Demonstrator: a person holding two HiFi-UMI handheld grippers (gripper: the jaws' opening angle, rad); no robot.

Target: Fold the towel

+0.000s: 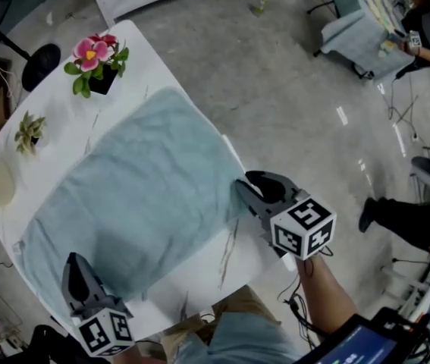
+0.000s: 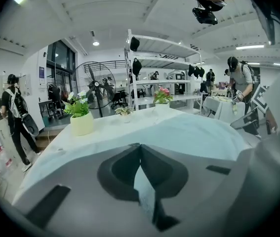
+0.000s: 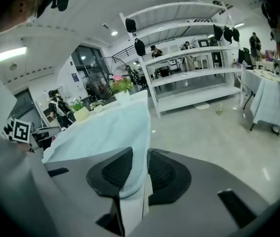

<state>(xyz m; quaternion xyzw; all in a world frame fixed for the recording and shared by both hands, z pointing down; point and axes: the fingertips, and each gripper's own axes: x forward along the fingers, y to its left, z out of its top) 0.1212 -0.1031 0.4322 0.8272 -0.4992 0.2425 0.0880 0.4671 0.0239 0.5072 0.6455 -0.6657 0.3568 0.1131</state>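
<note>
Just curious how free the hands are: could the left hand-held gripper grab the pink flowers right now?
Probably not: the left hand-held gripper is shut on the towel, and the pink flowers stand far off, beyond the towel's opposite end.

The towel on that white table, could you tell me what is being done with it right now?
A person holds a two-jaw tool in each hand at the near side of a light blue towel, which lies spread flat on the white table. The left tool is shut on the towel's near left corner. The right tool is at the near right corner, its jaws apart with the towel's edge between them. No fold line shows yet.
</note>
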